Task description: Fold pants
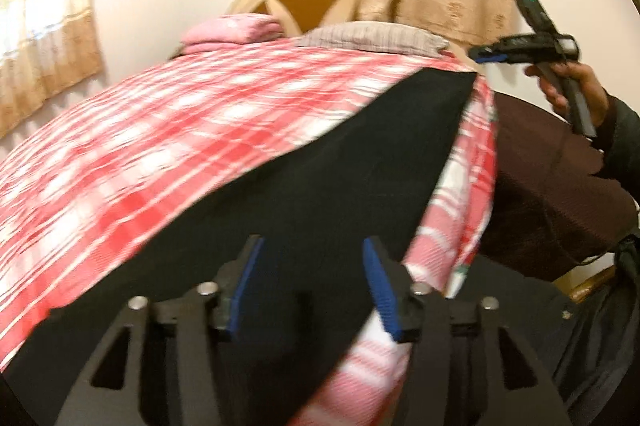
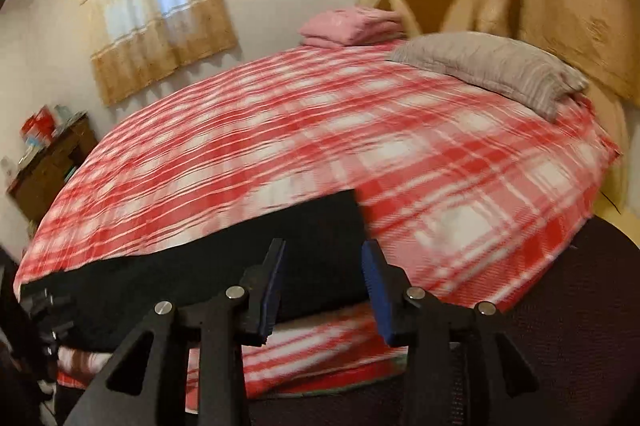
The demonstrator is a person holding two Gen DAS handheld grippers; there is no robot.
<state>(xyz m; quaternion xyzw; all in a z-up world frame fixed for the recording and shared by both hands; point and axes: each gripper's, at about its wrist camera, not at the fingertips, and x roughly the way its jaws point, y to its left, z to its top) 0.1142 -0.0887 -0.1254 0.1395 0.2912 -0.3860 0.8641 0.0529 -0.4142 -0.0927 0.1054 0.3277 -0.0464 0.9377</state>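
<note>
Both tools gape, empty, over the bed
Left tool (image 1: 310,286) and right tool (image 2: 324,290) hover apart-fingered; black pants (image 1: 320,161) lie flat along the bed (image 2: 280,129) edge; folding seemingly barely begun.

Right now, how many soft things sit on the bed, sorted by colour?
Black: 1, the pants
Pink: 1, the folded stack by the headboard
Grey: 1, the pillow
Total: 3, all on the plaid blanket

Warm dim indoor light, daylight glowing through the beige lace-patterned curtains (image 2: 160,9), red-and-white checked bedspread (image 1: 160,129) motion-blurred, fisheye bending, dark corner vignette.
</note>
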